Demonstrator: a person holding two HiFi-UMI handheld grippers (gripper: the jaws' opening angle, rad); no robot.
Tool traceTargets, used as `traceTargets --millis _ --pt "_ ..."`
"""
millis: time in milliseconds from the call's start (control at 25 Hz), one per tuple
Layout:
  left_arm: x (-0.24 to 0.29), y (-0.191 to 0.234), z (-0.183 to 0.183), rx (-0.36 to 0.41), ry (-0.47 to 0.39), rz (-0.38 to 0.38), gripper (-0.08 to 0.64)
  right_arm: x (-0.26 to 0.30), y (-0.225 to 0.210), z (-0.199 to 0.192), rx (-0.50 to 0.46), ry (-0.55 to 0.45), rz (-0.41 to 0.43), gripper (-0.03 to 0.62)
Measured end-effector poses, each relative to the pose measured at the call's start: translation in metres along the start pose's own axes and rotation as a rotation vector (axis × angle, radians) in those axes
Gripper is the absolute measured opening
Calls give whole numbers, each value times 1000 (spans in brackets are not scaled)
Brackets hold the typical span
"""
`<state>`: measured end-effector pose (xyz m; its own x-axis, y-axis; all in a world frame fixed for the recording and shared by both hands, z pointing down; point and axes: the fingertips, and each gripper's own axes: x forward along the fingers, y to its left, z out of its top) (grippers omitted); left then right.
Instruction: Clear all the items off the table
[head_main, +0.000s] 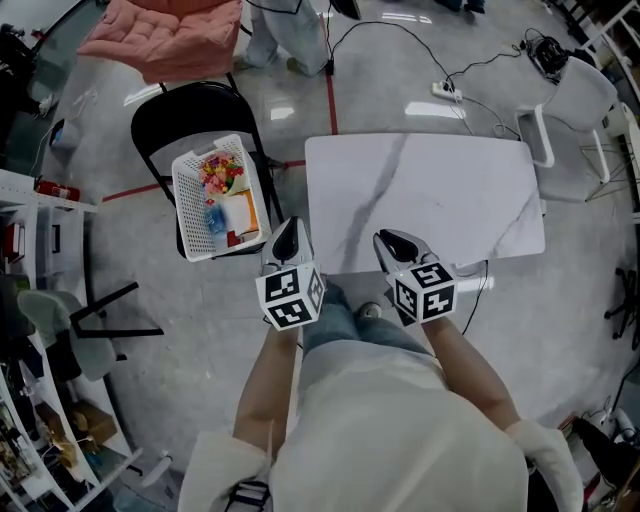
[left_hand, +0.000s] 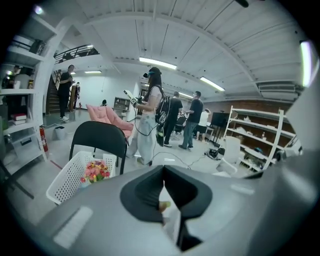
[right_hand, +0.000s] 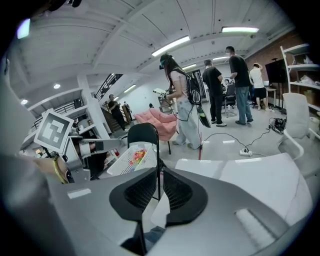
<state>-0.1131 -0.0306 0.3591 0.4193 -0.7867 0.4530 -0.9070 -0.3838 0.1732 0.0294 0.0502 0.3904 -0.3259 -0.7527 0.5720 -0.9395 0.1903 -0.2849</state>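
1. The left tool was pressed together and pinched nothing. The right tool was closed to a hairline slit, also with nothing in it.
2. Both tools hung over the near edge of the surface, close in front of the person's body, the left one at the near-left corner.
3. The white, marbled surface carried nothing that the head view showed, so the clearing looked finished.
4. The items lay in a white basket on a black chair just left of the surface, among them a bunch of flowers and a flat orange thing.
5. The basket stood near the left tool, to its left and not touching it, and well apart from the right tool.
6. Nothing seemed left to lift, unless something small lay hidden beneath the tools.
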Motion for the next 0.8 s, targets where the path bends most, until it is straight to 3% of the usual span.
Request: traceTargets --millis 800 --pt "-64 -137 -27 66 8 -154 11 -107 -35 -14 5 -136 -97 24"
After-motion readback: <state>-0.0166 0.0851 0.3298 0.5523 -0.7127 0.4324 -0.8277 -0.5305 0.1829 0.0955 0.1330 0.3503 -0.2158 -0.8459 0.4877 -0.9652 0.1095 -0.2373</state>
